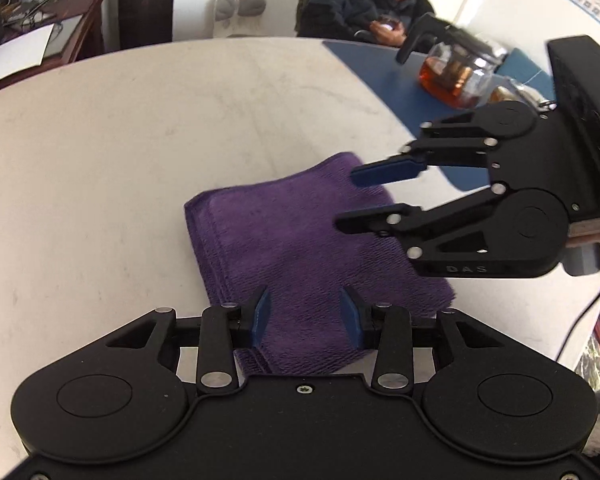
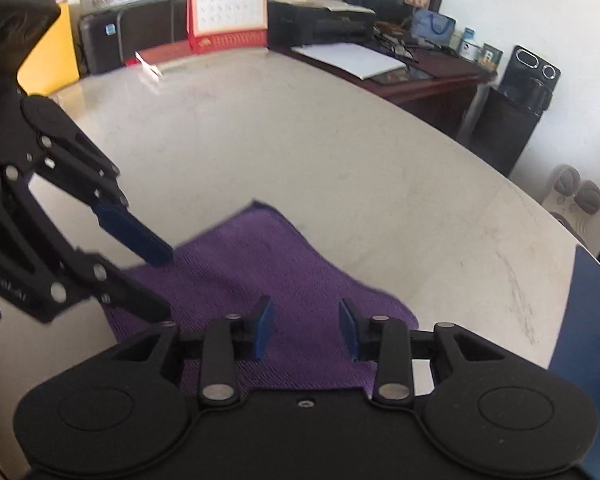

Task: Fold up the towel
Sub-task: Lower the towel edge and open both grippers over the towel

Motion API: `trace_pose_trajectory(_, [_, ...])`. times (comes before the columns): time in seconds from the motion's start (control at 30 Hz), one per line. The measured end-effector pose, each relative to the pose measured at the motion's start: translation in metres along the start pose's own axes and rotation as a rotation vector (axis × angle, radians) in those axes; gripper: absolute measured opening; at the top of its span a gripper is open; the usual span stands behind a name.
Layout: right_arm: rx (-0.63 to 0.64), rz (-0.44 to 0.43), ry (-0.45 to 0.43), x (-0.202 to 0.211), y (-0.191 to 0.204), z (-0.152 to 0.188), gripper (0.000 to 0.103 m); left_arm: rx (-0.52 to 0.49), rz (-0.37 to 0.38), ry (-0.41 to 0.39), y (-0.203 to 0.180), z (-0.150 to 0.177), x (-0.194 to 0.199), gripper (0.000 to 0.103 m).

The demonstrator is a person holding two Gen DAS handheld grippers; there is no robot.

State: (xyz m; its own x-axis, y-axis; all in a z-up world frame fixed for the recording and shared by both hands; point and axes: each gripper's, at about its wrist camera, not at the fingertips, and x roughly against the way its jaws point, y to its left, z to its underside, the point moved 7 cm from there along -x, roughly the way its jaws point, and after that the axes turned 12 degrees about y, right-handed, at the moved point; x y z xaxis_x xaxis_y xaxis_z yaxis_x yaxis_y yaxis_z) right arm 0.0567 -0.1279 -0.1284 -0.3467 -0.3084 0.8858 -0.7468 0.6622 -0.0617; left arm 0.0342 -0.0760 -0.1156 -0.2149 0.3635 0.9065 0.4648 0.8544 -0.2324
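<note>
We've got a fuzzy purple towel [image 1: 300, 240] folded into a soft rectangle near our edge of the pale stone tabletop [image 1: 139, 140], left gripper [image 1: 304, 317] and right gripper [image 2: 306, 326] both spread open, empty, blue pads above the nap.

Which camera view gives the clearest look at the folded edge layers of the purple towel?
The left wrist view: the purple towel lies nearly whole there, its stacked layers showing along the left edge. In the right wrist view the towel is blurred, partly covered by the left claw, and no layers show.
</note>
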Motion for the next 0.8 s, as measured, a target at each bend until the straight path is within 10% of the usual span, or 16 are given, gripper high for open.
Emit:
trace_pose_trajectory(0.2, [0.140,-0.076,0.052,-0.040,0.019,-0.028,0.034,0.016,-0.019,0.058,-0.002,0.014,-0.027,0.042])
trace_pose_trajectory(0.47, [-0.018,-0.099,0.027,-0.029,-0.008,-0.030,0.036,0.151,-0.020,-0.020,0.029,0.037,0.013,0.044])
trace_pose_trajectory(0.8, [-0.030,-0.142,0.053,-0.036,0.000,-0.017,0.037,0.413,0.243,0.027,0.064,0.026,-0.021,0.052])
